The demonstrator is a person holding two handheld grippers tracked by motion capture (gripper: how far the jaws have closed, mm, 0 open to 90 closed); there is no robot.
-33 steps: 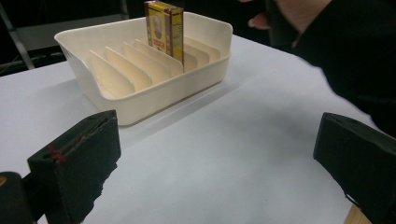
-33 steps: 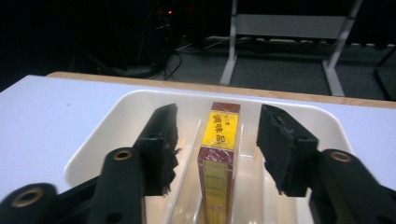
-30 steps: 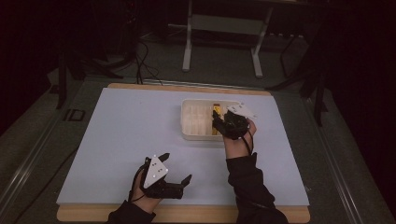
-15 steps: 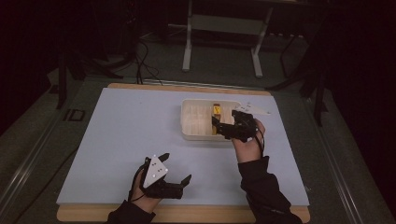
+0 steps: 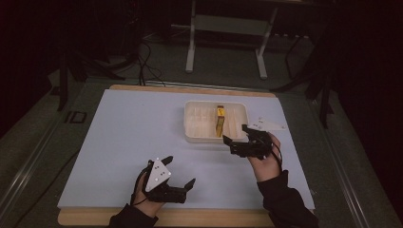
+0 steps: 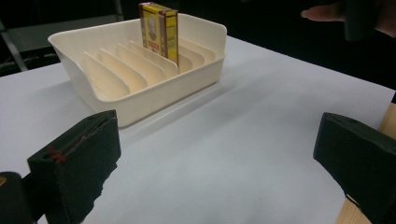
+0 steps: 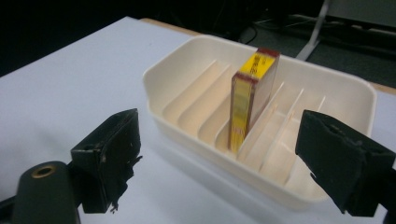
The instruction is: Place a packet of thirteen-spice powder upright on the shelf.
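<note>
A cream slotted tray (image 5: pixel 199 103) sits right of the table's middle. A yellow box (image 5: pixel 220 119) with dark red edges stands on edge in one of its slots. My right gripper (image 5: pixel 235 133) hovers just off the tray's near right corner and points at it. Its jaws have just been opening and stand open with nothing between them. In the right gripper view the box (image 7: pixel 247 98) stands upright in the tray (image 7: pixel 196 135), beyond my right gripper (image 7: pixel 224 154). My left gripper (image 5: pixel 181 170) rests open by the front edge. From my left gripper (image 6: pixel 215 158), the tray (image 6: pixel 140 105) and box (image 6: pixel 159 30) are farther off.
The white table top (image 5: pixel 123 142) has a wooden edge (image 5: pixel 190 217) at the front. Dark floor, cables and a metal stand (image 5: pixel 192 42) lie beyond the far edge. A fingertip of the right hand (image 6: pixel 327 11) shows at the top right of the left gripper view.
My right gripper has drawn back from over the tray toward the near right, apart from the box, which stays standing in its slot. The left gripper has not moved.
</note>
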